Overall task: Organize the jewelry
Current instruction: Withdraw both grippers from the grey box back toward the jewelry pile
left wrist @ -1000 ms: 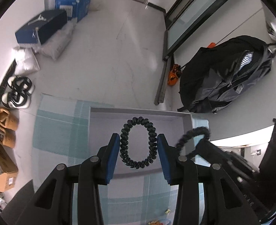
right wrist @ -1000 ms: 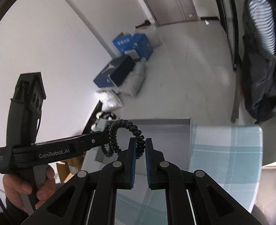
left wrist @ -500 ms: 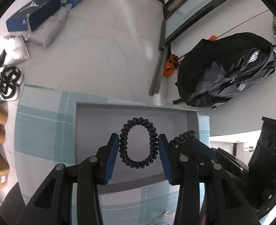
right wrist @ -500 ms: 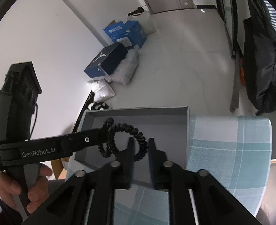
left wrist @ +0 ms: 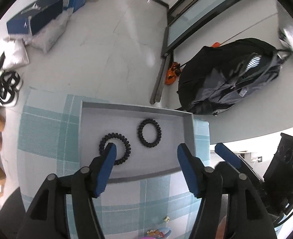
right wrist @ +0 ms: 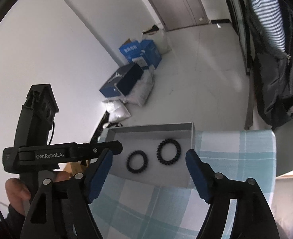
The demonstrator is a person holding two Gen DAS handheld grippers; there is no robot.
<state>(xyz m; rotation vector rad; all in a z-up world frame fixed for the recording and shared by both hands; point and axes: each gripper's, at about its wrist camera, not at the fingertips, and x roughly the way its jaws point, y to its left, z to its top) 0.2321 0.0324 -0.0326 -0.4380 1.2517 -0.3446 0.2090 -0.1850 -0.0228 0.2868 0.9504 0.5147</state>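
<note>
In the grey tray (left wrist: pixel 188 131) two coil bands (left wrist: pixel 149 133) lie apart; both jaws spread — empty, just opened.

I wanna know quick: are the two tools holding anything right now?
Left tool: open, just been opening, holding nothing.
Right tool: open, just been opening, holding nothing.

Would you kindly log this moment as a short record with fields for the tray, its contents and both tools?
tray: grey tray on the checked cloth
contents: two black spiral hair ties, left one, right one, lying apart
left tool: open, jaws just opened further, nothing between them
right tool: open, jaws just opened, holding nothing
</note>
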